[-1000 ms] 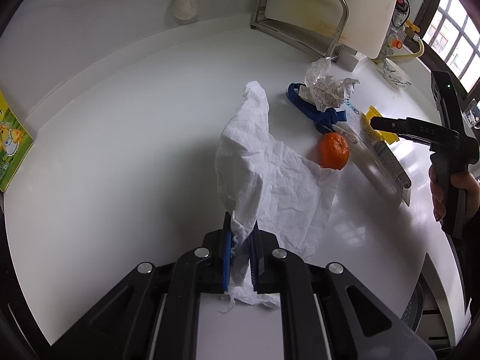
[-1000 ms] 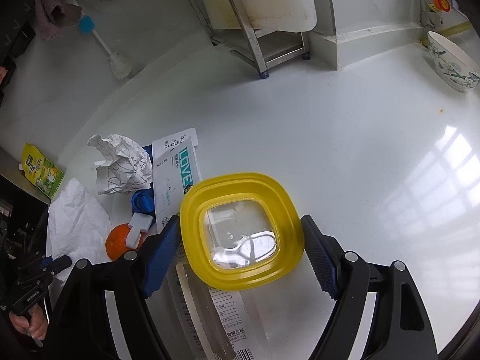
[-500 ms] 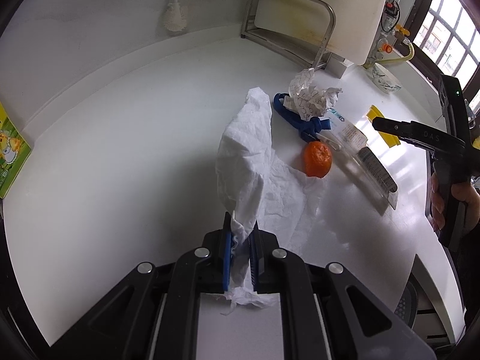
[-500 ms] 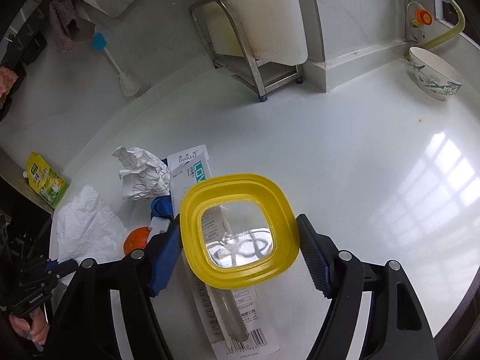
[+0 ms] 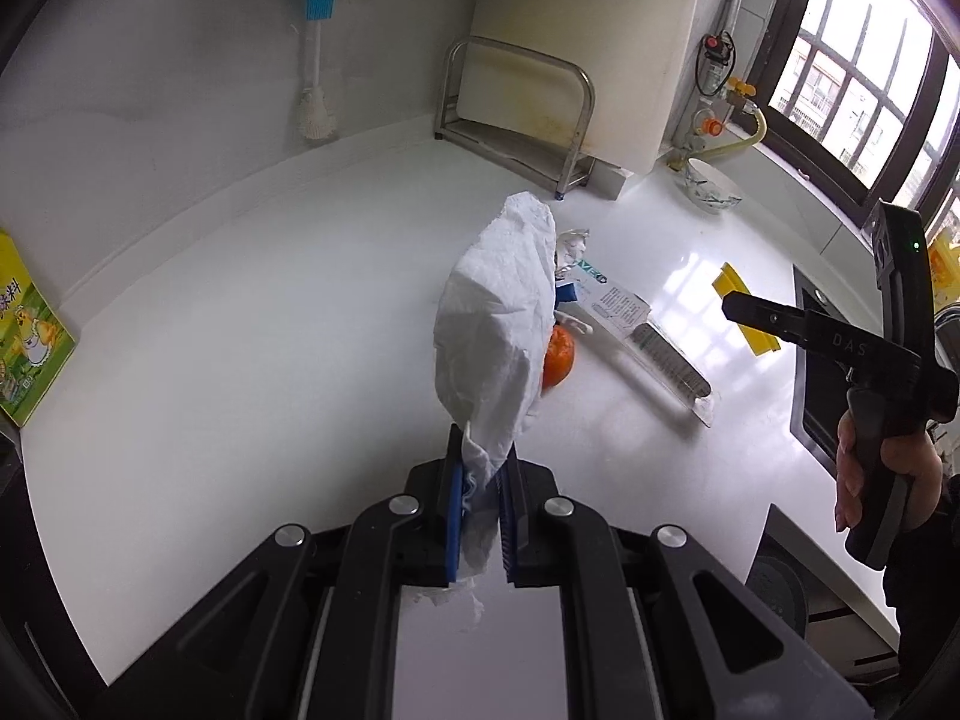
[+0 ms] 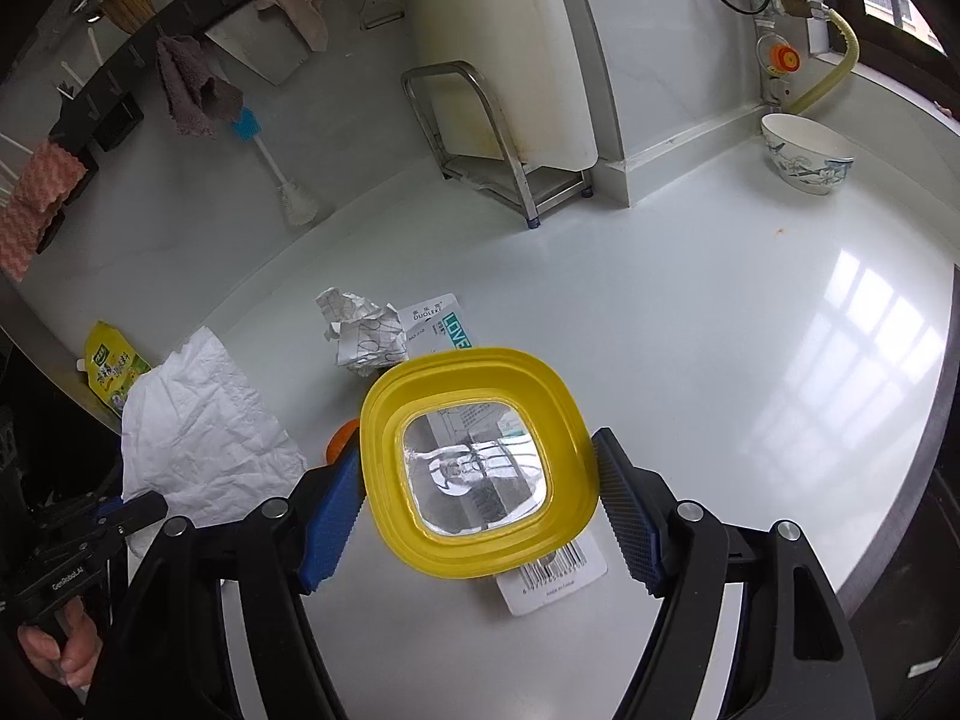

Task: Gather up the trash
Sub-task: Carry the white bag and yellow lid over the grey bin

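Observation:
My left gripper (image 5: 480,501) is shut on a white crumpled paper towel (image 5: 501,312) and holds it up off the white counter (image 5: 240,360); the towel also shows in the right wrist view (image 6: 198,432). My right gripper (image 6: 480,516) is shut on a yellow-rimmed clear lid (image 6: 477,465), held above the counter. On the counter lie an orange (image 5: 558,357), a crumpled printed paper ball (image 6: 360,333), a blue item (image 5: 567,294) partly hidden by the towel, and a long toothbrush package (image 5: 648,342).
A metal rack (image 5: 516,114) stands against the back wall beside a white board. A bowl (image 6: 804,159) sits at the far right. A yellow-green pouch (image 5: 27,336) is at the counter's left edge. A brush (image 5: 312,78) hangs on the wall. A sink edge (image 5: 807,372) is at right.
My left gripper has lifted the paper towel off the counter; it now hangs free. My right gripper has risen and pulled back with the yellow lid.

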The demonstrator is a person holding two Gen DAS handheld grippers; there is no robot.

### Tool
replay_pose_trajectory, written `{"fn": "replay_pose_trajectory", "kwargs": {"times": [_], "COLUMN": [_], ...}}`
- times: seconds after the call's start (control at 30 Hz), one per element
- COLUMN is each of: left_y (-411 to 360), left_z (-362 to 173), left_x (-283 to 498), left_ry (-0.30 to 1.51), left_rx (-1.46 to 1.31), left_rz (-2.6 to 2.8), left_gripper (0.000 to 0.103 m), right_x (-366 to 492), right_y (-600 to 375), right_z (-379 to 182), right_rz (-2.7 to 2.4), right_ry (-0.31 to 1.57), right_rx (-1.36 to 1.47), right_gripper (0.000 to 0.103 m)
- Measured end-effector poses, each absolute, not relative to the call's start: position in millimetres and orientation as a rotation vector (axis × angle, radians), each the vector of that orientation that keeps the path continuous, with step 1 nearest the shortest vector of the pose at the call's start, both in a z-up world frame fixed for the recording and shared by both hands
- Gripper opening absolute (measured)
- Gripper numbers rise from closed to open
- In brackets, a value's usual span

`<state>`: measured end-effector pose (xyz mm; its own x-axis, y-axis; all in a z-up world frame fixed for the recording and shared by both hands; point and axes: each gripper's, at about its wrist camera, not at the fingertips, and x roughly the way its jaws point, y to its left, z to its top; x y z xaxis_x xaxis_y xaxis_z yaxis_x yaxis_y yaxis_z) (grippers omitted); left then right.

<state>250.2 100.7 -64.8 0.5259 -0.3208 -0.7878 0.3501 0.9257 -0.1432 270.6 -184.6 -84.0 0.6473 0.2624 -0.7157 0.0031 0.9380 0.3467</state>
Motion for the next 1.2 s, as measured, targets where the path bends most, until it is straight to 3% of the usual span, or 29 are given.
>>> {"fn": "replay_pose_trajectory", "kwargs": {"times": [1.2], "left_y": [1.6], "left_z": [-35.7], "left_x": [74.5], "left_ry": [0.852], "left_rx": [0.112], "left_rz": [-0.499], "left_gripper": [0.011], "right_x": [12.5], "right_y": [-219.6], "right_z": [-72.1], "right_rz": [0.054], "right_ry": [0.817], "right_rx": [0.379], "right_gripper": [0.071]}}
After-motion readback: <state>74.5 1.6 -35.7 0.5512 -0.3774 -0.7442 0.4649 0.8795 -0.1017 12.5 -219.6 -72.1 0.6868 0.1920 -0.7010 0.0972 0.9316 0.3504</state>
